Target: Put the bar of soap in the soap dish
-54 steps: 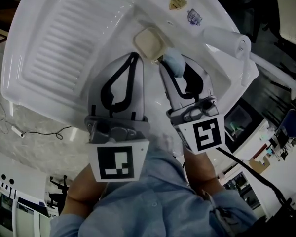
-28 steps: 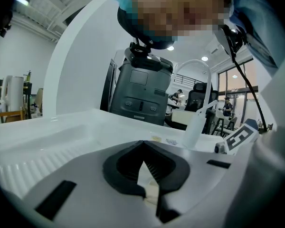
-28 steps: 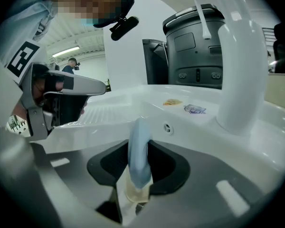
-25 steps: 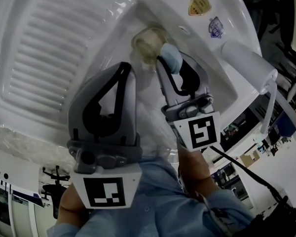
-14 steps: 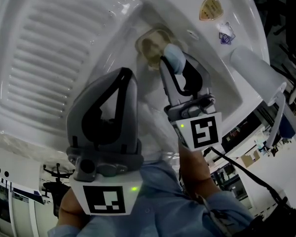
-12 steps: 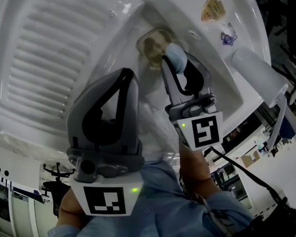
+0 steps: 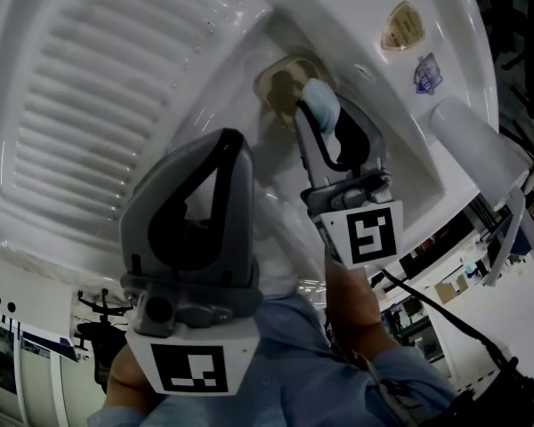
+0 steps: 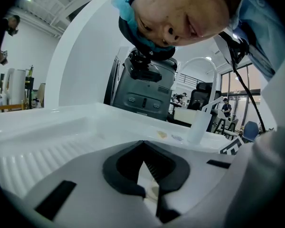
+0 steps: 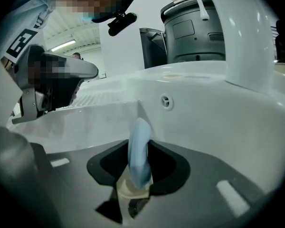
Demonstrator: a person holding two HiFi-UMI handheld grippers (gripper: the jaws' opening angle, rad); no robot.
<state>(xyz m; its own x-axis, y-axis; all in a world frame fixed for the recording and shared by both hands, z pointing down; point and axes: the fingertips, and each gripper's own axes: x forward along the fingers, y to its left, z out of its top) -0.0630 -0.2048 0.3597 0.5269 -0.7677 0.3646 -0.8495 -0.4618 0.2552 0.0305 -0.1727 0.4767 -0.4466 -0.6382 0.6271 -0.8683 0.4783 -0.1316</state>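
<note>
Soap bar [image 9: 138, 151], pale blue, stands on edge, clamped between right gripper [image 9: 141, 172] jaws, just over beige soap dish [image 9: 128, 190] in the sink [image 7: 89, 105]. Head view shows only the bar's top past the fingertips. Left gripper [image 7: 229, 140] alongside: jaws together, nothing held.

We look down on a glossy white sink [image 7: 89, 105], its draining board ribbed in even ridges. The soap dish [image 7: 280, 80] is beige, and the bar of soap [image 7: 323, 100] is pale blue. The left tool [image 7: 227, 140] and right tool [image 7: 319, 112] are both grey with black pads [image 7: 171, 225], and each carries black-and-white square markers [image 7: 371, 235]. On the rim we see a gold sticker [image 7: 401, 27] and a purple sticker [image 7: 425, 72]. The person's shirt [image 7: 285, 372] is light blue.
</note>
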